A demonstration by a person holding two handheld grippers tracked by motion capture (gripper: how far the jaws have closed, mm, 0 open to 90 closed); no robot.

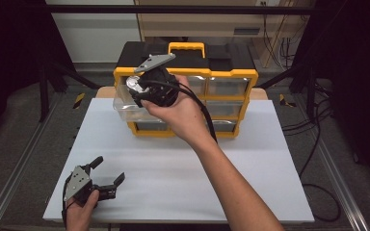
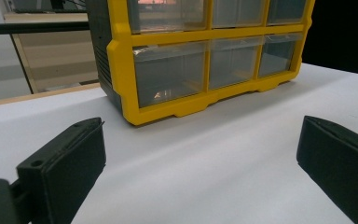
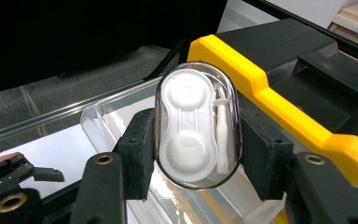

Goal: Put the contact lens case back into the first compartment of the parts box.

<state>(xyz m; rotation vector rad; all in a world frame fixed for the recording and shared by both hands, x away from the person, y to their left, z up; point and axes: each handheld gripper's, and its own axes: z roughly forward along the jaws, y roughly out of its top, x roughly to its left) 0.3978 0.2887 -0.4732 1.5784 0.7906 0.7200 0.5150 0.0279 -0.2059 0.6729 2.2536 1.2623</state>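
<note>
A clear oval case [image 3: 191, 116] with a white moulded insert is upright between the jaws of my right gripper [image 3: 196, 156], which is shut on its two long sides. In the high view that gripper [image 1: 136, 90] holds the case [image 1: 133, 84] above a pulled-out clear drawer [image 1: 125, 107] at the upper left of the yellow and black drawer cabinet [image 1: 231, 77]. The drawer [image 3: 116, 122] lies just below the case. My left gripper [image 1: 110, 169] rests near the table's front left corner, open, with nothing between its jaws [image 2: 200, 163].
The cabinet [image 2: 205, 56] stands at the back middle of the white table [image 1: 183, 178], with several shut clear drawers. A black cable [image 1: 207, 120] trails from the right gripper along the forearm. Metal rails run along both sides of the table.
</note>
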